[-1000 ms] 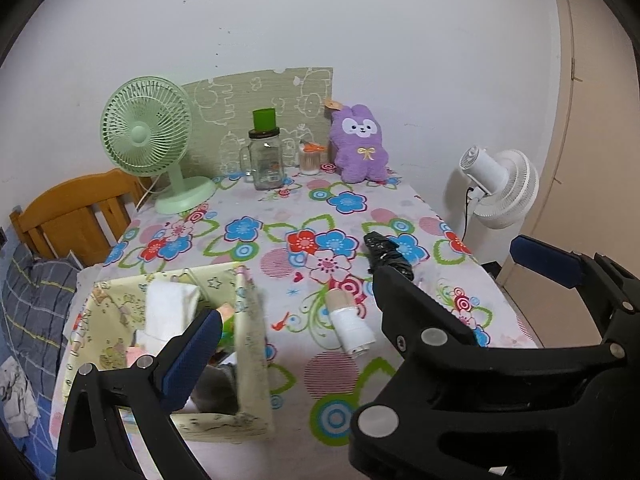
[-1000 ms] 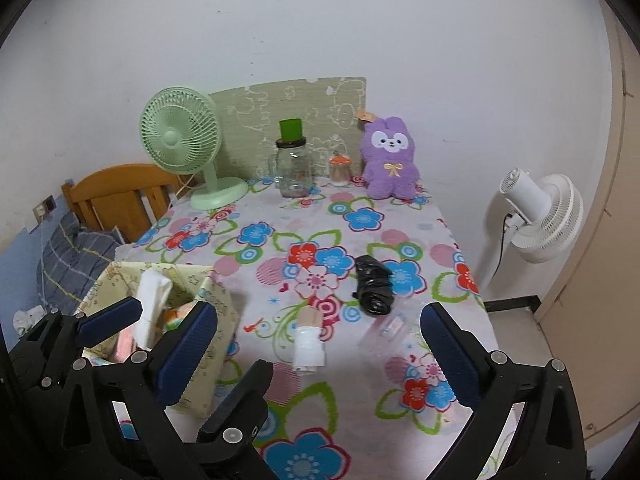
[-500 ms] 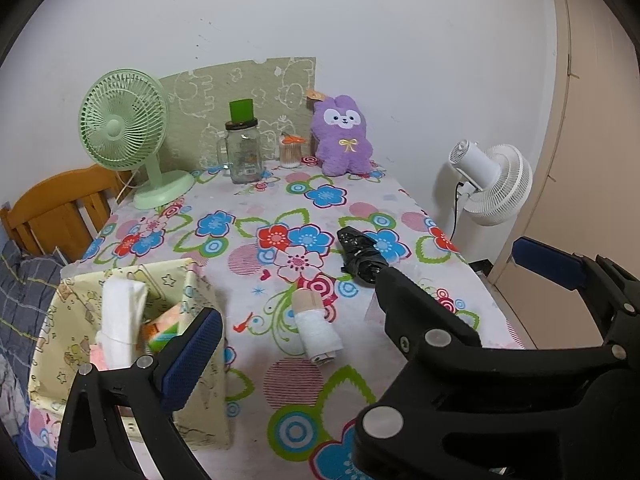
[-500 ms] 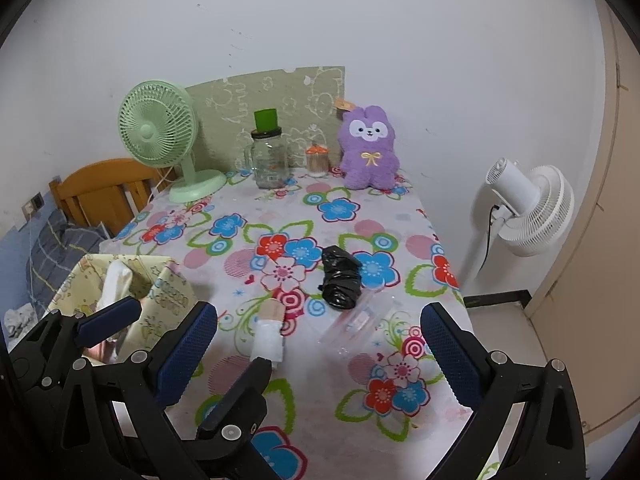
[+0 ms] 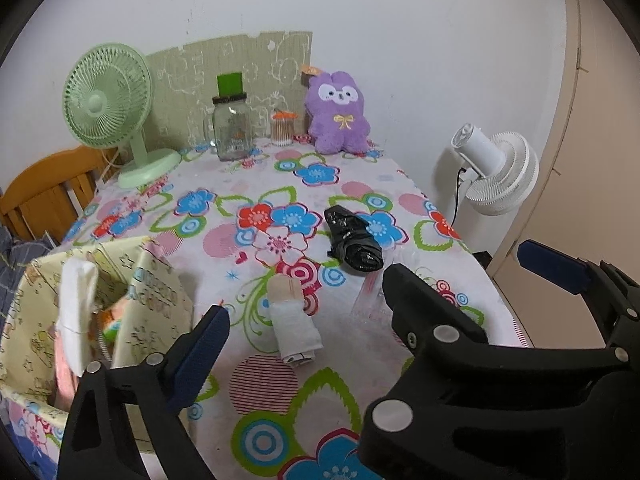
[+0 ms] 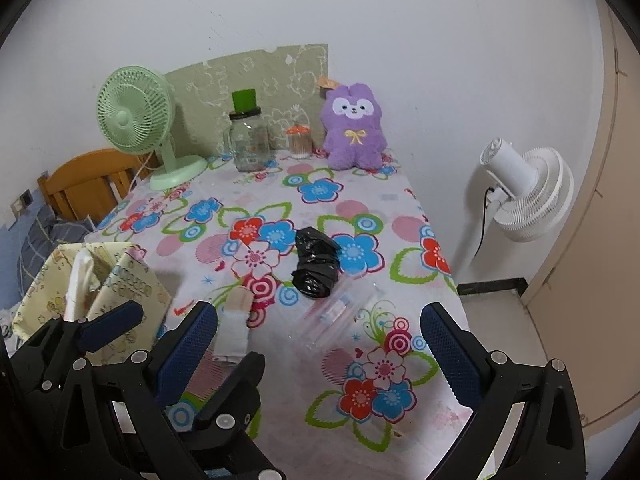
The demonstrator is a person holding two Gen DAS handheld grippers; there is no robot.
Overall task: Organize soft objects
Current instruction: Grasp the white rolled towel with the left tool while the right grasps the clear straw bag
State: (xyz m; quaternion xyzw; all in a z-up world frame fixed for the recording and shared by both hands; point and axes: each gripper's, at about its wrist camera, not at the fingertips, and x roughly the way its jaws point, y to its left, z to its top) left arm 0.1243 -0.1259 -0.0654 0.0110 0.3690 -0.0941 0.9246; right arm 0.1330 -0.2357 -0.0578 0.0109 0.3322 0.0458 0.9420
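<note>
The worry from where I stand is the crowding: the rolled white cloth [image 5: 294, 326] lies on the tabletop [image 5: 360, 184] just beside a clear plastic packet [image 6: 340, 314] and near a black plastic roll [image 5: 354, 240], so a grab aimed a little wide could snag the packet or nudge the roll toward the right edge. The cloth is soft, and a pinch at one end may unroll it. It is a short white bundle with a tan end, resting between the yellow fabric basket [image 5: 156, 300] and the packet. The left hand-held gripper [image 5: 362, 292] has just been narrowing its jaws, yet they stand apart with nothing between them; the right hand-held gripper [image 6: 318, 330] is spread wide too, empty above the cloth.
</note>
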